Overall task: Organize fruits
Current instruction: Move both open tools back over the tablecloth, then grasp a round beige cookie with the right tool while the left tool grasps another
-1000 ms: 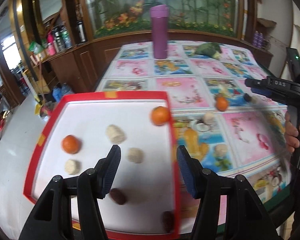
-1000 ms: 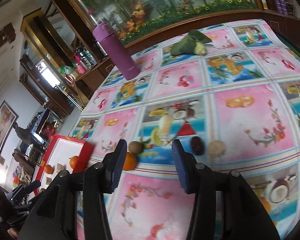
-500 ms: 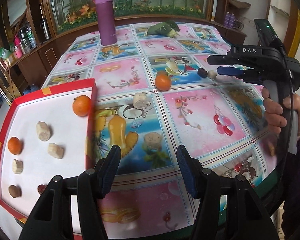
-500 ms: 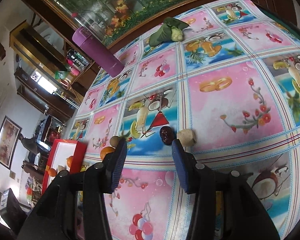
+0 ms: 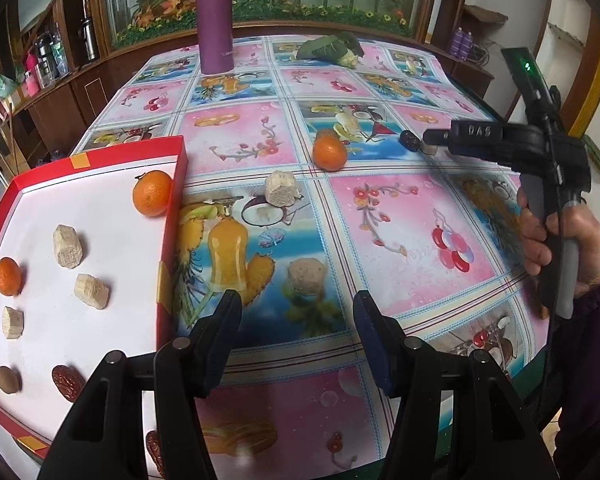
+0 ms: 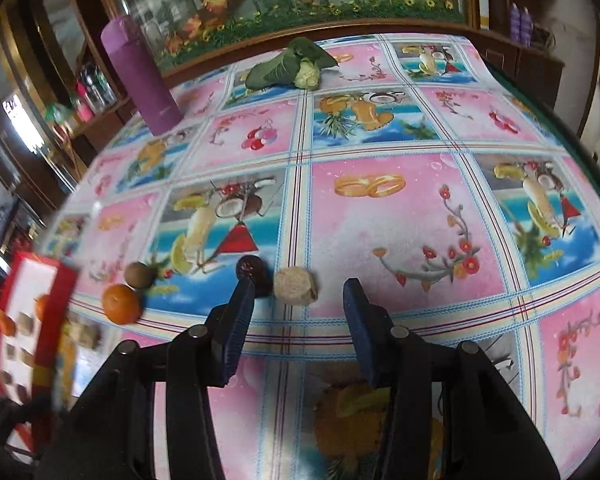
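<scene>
Both grippers are hanging with jaws apart, empty. The right gripper (image 6: 298,300) is lining up on the pale chunk (image 6: 296,285); it should straddle it clear of the date (image 6: 254,274), then carry it to the tray (image 5: 168,216).

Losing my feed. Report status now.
Both tongs, left and right, open, empty. Right lined up on pale chunk; dark date touching beside it. Tray part-filled. Path clear.

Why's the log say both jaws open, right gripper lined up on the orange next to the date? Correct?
Not the orange. The right wrist view shows the right gripper lined up on the beige chunk next to the date. Both sets of jaws are open, as logged.
</scene>
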Tool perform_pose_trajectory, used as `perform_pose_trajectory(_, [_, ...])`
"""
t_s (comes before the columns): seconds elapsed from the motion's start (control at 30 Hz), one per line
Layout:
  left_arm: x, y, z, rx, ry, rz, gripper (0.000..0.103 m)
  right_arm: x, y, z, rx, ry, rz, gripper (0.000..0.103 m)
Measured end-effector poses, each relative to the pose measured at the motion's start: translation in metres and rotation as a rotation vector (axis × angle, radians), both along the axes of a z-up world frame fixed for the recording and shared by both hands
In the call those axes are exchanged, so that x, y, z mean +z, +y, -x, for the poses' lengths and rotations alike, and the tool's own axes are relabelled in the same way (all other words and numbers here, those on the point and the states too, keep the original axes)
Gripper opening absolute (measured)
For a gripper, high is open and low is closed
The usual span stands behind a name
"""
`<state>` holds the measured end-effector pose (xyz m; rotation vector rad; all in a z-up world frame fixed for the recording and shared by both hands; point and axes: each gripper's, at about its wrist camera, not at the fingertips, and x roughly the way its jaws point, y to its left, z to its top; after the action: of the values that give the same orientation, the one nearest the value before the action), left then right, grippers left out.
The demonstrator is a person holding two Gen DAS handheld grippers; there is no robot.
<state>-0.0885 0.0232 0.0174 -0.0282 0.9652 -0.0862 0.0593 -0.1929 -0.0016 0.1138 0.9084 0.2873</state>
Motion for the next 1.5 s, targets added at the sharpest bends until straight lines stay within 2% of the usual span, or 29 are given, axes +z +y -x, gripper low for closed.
perform_pose_trajectory(0.17, [0.000, 0.011, -0.001, 0.017, 0.001, 0.025, 0.058, -0.008, 0.015, -0.003, 0.009, -0.039, 0.158, 0.045])
perform_pose_trajectory(0.3, [0.000, 0.014, -0.002, 0.017, 0.004, 0.033, 0.058, -0.008, 0.019, -0.006, 0.020, -0.060, 0.191, 0.043])
perform_pose_trajectory(0.4, [0.000, 0.014, -0.002, 0.012, 0.002, 0.036, 0.058, -0.007, 0.022, -0.005, 0.035, -0.069, 0.195, 0.031])
perform_pose_trajectory(0.43, [0.001, 0.014, -0.002, 0.011, 0.003, 0.036, 0.058, -0.006, 0.024, -0.003, 0.040, -0.072, 0.201, 0.023])
perform_pose_trajectory(0.5, [0.001, 0.013, -0.002, 0.007, 0.005, 0.034, 0.058, -0.005, 0.025, -0.001, 0.036, -0.075, 0.210, 0.023])
perform_pose_trajectory(0.7, [-0.001, 0.008, -0.001, -0.010, 0.014, 0.022, 0.058, 0.000, 0.007, -0.002, -0.004, -0.032, 0.095, 0.023])
perform_pose_trajectory(0.83, [-0.002, 0.003, -0.004, -0.014, 0.019, 0.010, 0.058, 0.012, -0.006, 0.002, -0.036, -0.053, 0.000, 0.023])
perform_pose_trajectory(0.97, [-0.006, -0.004, -0.012, -0.025, 0.027, -0.008, 0.057, 0.019, -0.010, 0.006, -0.042, -0.063, -0.050, 0.024])
perform_pose_trajectory(1.03, [-0.008, -0.007, -0.015, -0.031, 0.027, -0.020, 0.047, 0.019, -0.010, 0.006, -0.033, -0.058, -0.065, 0.024])
perform_pose_trajectory(1.2, [-0.015, -0.009, -0.022, -0.036, 0.045, -0.012, 0.033, 0.019, -0.004, 0.010, -0.010, -0.059, -0.068, 0.024])
perform_pose_trajectory(1.27, [-0.015, -0.011, -0.023, -0.037, 0.039, -0.018, 0.031, 0.019, -0.001, 0.011, 0.000, -0.061, -0.066, 0.024])
perform_pose_trajectory(1.43, [-0.015, -0.012, -0.025, -0.036, 0.026, -0.026, 0.021, 0.020, -0.003, 0.013, -0.009, -0.072, -0.069, 0.024])
perform_pose_trajectory(1.5, [-0.015, -0.013, -0.025, -0.040, 0.019, -0.031, 0.021, 0.022, -0.008, 0.012, -0.032, -0.079, -0.082, 0.024])
